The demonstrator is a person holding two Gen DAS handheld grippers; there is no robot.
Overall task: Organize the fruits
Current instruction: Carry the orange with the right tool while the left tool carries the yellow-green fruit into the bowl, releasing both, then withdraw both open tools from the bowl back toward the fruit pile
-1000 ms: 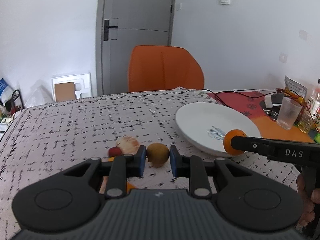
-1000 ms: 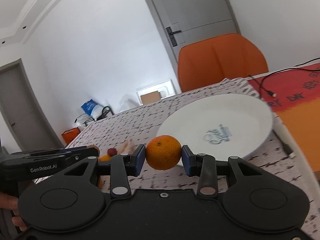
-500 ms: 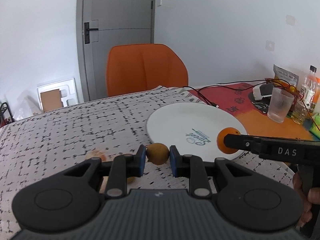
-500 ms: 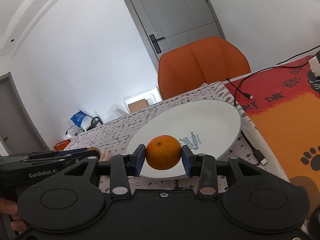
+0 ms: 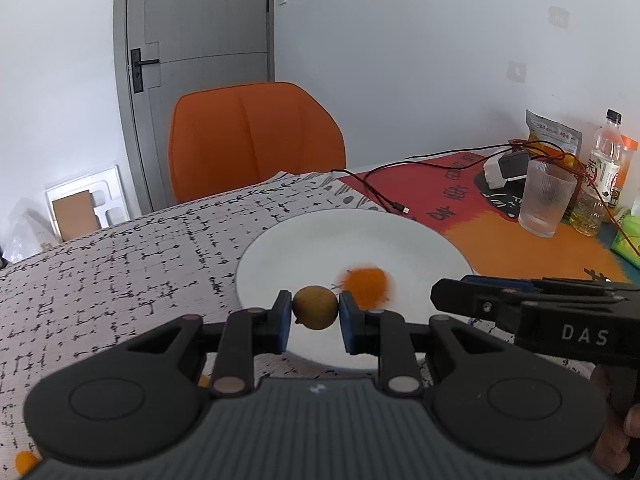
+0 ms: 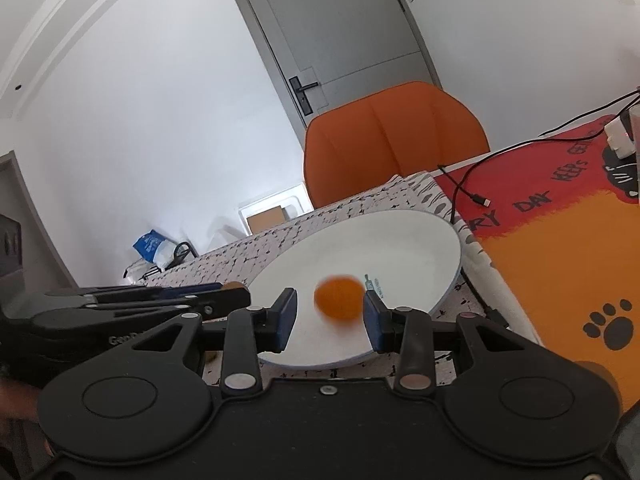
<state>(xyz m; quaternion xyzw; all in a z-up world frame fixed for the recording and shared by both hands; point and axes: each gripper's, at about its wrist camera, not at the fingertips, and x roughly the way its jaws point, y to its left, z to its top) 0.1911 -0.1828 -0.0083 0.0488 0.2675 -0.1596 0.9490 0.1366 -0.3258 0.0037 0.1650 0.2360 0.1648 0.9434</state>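
Two cloths: we see a black-and-white patterned one (image 5: 120, 264) beside a red-orange mat (image 6: 560, 248).
Plate (image 5: 320, 240): ours, on the patterned cloth.
Left gripper (image 5: 314, 314): we clamp a brownish fruit (image 5: 315, 307).
Right gripper (image 6: 330, 314): jaws parted, blurred orange (image 6: 338, 295) loose over the plate.
Room: orange chair (image 5: 252, 136), grey door (image 5: 200, 20).

glossy white ceramic plate (image 5: 420, 240) on matt, patterned woven tablecloth (image 5: 120, 272)
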